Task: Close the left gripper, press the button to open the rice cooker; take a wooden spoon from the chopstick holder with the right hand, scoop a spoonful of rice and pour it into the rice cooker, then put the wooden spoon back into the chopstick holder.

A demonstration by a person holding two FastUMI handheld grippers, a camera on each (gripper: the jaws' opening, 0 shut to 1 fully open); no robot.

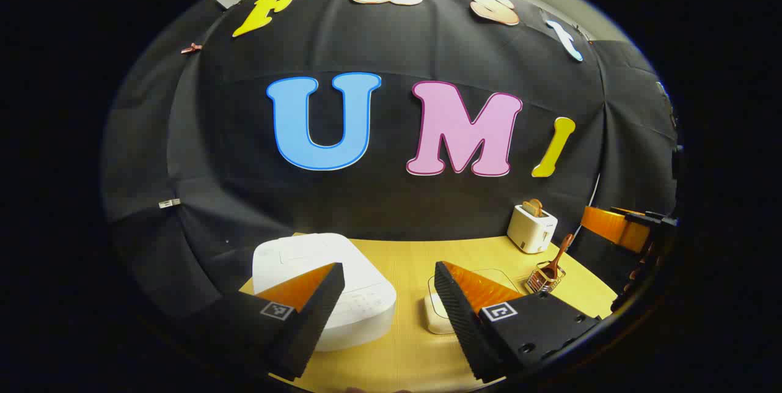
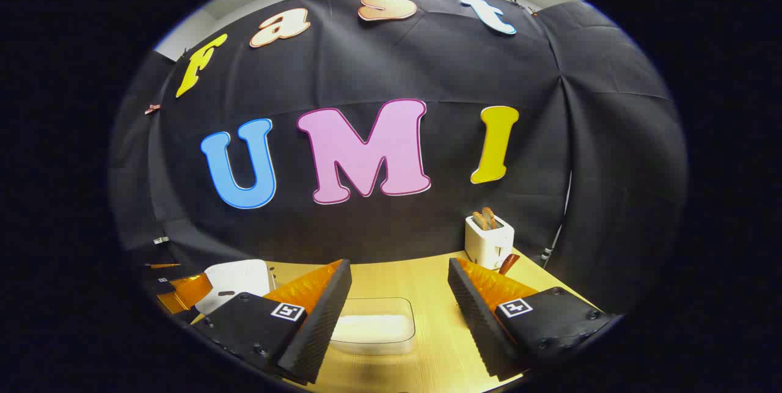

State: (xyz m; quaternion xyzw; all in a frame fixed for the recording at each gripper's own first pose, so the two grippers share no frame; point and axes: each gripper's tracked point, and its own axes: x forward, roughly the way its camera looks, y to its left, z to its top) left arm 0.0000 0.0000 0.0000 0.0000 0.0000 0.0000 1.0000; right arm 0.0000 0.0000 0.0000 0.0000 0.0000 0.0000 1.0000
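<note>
In the left gripper view, the closed rice cooker is seen at the table's left edge behind the wide-open, empty left gripper; bare tabletop separates it from the rice container, then the chopstick holder with the wooden spoon. The right gripper is likewise spread, empty. No label can be read.

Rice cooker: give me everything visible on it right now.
The rice cooker is a white, glossy, plastic-looking box with rounded corners. Its lid is shut and flat, with faint control markings near the front edge. It sits upright on the wooden table, at its left end near the black cloth. Nothing touches it; the left gripper hovers open before it.
</note>
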